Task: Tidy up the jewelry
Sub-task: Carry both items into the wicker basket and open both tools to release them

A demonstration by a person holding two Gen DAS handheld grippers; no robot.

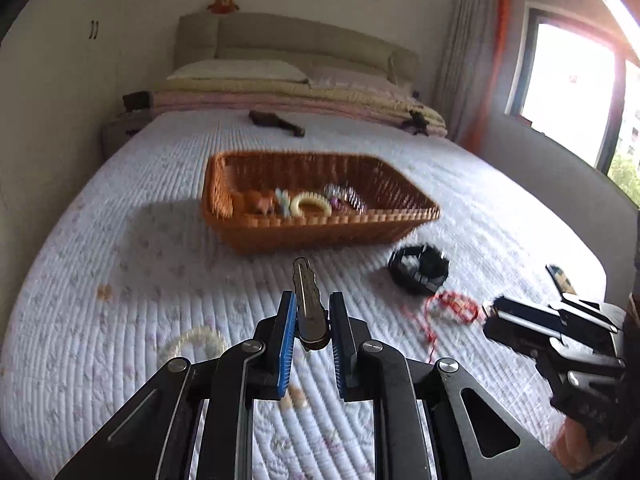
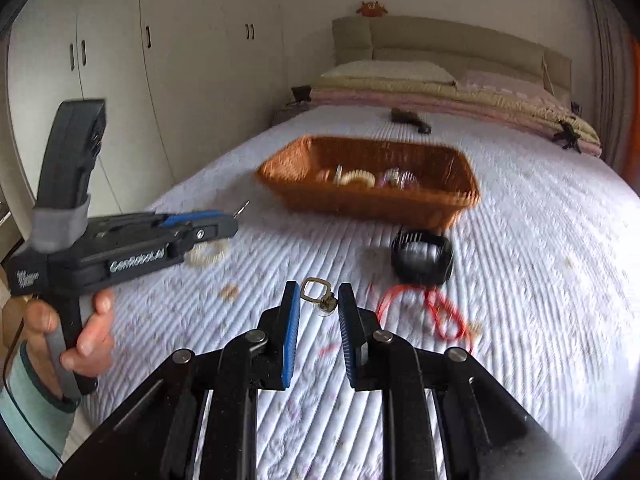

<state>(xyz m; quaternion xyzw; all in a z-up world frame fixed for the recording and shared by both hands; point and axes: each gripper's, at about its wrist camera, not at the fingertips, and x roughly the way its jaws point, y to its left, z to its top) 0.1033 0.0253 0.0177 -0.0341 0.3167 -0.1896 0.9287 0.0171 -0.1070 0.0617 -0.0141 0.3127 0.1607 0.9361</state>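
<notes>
My left gripper [image 1: 313,312] is shut on a dark metal hair clip [image 1: 307,300] and holds it above the bed, in front of the orange wicker basket [image 1: 320,232]. The basket holds several pieces, among them a cream ring [image 1: 311,202]. My right gripper [image 2: 319,300] is shut on a small metal earring with a square loop [image 2: 316,291]. It shows in the left wrist view [image 1: 496,310] at the right. A black bracelet [image 2: 423,258], a red string bracelet [image 2: 440,312] and a pearl bracelet [image 1: 192,342] lie on the white quilt.
The basket also shows in the right wrist view [image 2: 372,204]. A dark object [image 1: 276,122] lies further up the bed by the folded blankets [image 1: 300,96]. Wardrobe doors [image 2: 160,60] stand left, a window [image 1: 568,88] right.
</notes>
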